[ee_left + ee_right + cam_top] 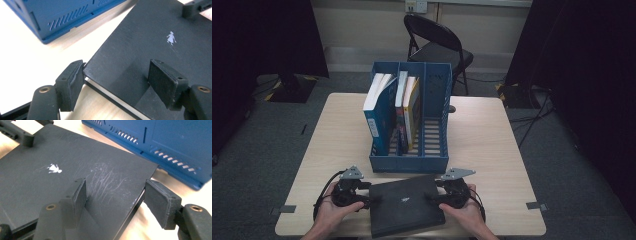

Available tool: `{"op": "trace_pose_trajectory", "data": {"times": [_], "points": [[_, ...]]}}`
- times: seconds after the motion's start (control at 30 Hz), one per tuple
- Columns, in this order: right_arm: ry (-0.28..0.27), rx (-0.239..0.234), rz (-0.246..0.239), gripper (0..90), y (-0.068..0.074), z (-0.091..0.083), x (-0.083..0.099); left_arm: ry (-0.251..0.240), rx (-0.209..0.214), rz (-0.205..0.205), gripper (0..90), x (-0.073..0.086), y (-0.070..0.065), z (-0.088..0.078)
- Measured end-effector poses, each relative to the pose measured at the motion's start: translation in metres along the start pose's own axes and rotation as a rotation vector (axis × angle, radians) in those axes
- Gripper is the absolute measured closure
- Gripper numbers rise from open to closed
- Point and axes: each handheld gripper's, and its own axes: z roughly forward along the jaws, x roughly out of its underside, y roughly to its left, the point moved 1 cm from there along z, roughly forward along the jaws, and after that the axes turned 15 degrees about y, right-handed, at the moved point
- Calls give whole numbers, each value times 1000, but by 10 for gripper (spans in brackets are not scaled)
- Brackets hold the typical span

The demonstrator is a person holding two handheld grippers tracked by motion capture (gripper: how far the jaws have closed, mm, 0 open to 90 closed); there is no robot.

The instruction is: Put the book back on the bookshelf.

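A black book (pixel 404 205) with a small white figure on its cover lies flat at the table's near edge. My left gripper (pixel 372 195) is at the book's left side and is open. In the left gripper view (pixel 116 66) one pad (pixel 71 80) touches the book's (pixel 140 42) corner and the other hangs over the cover. My right gripper (pixel 434 192) is at the book's right side, also open. In the right gripper view (pixel 115 183) one pad (pixel 77 195) sits over the scratched cover (pixel 75 170) and the other stands just past the corner.
A blue file rack (pixel 409 162) with three slots stands just behind the book, holding a few upright books (pixel 379 107) in its left and middle slots. A black folding chair (pixel 437 45) stands beyond the table. Bare tabletop (pixel 492 145) lies on both sides of the rack.
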Motion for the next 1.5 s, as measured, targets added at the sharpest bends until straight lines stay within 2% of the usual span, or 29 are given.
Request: {"op": "trace_pose_trajectory", "data": {"times": [0.1,0.27,0.3,0.4,0.43,0.47,0.5,0.53,0.57,0.67,0.73,0.8,0.83,1.0,1.1,1.2,1.27,1.33,1.43,1.5], "points": [[-10,-1,16,318,-3,5,-6,11,-7,11,284,-2,0,0],[-11,-3,10,303,-3,5,-7,6,-28,39,277,-14,-2,6],[-9,-28,8,266,-2,3,-6,0,-24,44,281,-16,-3,8],[-21,-35,1,263,0,-2,-3,-13,-9,45,294,-18,-2,10],[-27,-51,6,249,2,-9,3,-26,8,40,297,-19,-1,10],[-27,-51,6,249,2,-9,3,-26,8,40,300,-19,-1,10],[-14,-39,14,244,5,-14,11,-30,19,38,302,-19,-1,10],[-14,-39,14,244,5,-14,11,-34,21,37,302,-20,0,10],[-3,-36,18,241,7,-19,20,-37,18,28,297,-20,0,11],[7,-32,24,240,9,-24,31,-32,10,26,292,-20,-2,13],[18,-34,24,238,13,-28,41,-17,10,35,259,-21,-4,17],[23,-44,18,237,17,-31,49,-20,1,48,253,-23,-7,17],[26,-40,12,239,21,-32,55,-24,9,43,251,-23,-6,18],[42,-47,13,239,22,-31,59,-25,8,43,253,-23,-6,19],[58,-31,-16,254,25,-28,60,-27,8,44,254,-22,-6,19],[59,-40,-31,289,25,-27,59,-28,6,56,264,-22,-6,18],[51,-61,-40,380,26,-28,60,-12,10,50,275,-21,-7,16],[44,-54,-61,422,28,-30,60,-9,6,55,286,-20,-9,15],[46,-59,-46,426,24,-30,60,6,4,67,296,-17,-13,13],[41,-48,-44,461,23,-31,60,20,12,83,297,-14,-17,11]]}}
